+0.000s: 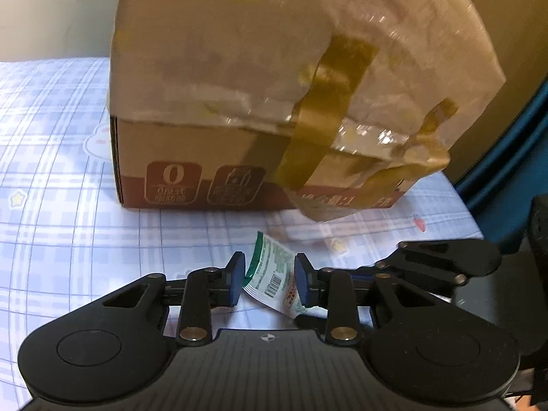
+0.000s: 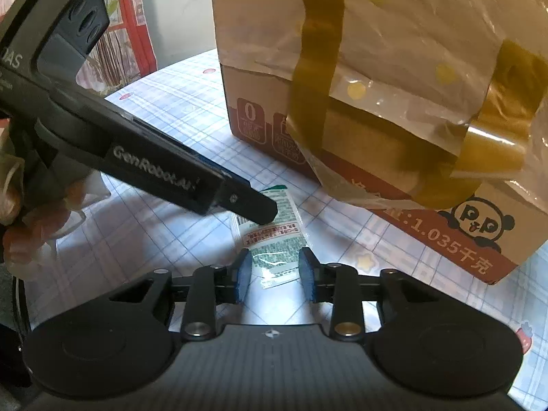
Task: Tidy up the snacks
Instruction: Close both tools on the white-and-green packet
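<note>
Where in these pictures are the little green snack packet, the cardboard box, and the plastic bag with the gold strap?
snack packet point(image 1: 270, 279), left wrist view, printed middle with the barcode.
cardboard box point(image 1: 191, 144), left wrist view, bare brown front wall.
plastic bag point(image 2: 411, 34), right wrist view, clear film draped over the box.

The cardboard box point(image 1: 191, 167) looks matt brown with a printed red band, partly wrapped in glossy, crinkled clear plastic film point(image 1: 394, 34) and shiny olive-gold tape point(image 2: 315, 78). The snack packet point(image 2: 274, 239) is smooth, glossy foil-like plastic. The checked tablecloth point(image 1: 68, 205) appears smooth with a slight sheen. Both grippers' bodies are matt black plastic with small metal pins.
</note>
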Tool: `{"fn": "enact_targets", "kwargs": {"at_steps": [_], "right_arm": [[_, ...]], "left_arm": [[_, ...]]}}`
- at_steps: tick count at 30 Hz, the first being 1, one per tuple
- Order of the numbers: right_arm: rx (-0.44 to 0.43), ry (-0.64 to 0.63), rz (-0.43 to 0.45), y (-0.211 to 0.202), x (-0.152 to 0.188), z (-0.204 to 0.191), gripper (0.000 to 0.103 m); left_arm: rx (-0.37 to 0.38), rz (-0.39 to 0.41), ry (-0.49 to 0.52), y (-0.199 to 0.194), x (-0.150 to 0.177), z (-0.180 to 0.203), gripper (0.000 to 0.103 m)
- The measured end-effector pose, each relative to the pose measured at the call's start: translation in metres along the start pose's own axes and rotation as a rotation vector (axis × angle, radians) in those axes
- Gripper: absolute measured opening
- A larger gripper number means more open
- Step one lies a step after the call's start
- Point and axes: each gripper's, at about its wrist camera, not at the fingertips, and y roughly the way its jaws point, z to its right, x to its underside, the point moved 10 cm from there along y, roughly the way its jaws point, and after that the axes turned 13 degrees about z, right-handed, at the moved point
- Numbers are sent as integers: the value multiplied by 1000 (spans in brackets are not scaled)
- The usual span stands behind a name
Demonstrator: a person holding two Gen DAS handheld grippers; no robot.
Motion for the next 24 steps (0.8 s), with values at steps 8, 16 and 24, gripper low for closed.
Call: {"fn": "enact_targets", "kwargs": {"at_steps": [8, 16, 24], "right_arm": [[9, -17, 3, 1, 1, -7, 45], [-6, -8, 11, -1, 2, -10, 11], [0, -8, 22, -4, 4, -8, 7]], "left_arm": [[59, 22, -24, -13, -16, 18, 18], [28, 1, -58, -10, -11, 9, 18], [21, -26, -102, 0, 1, -6, 18]]}}
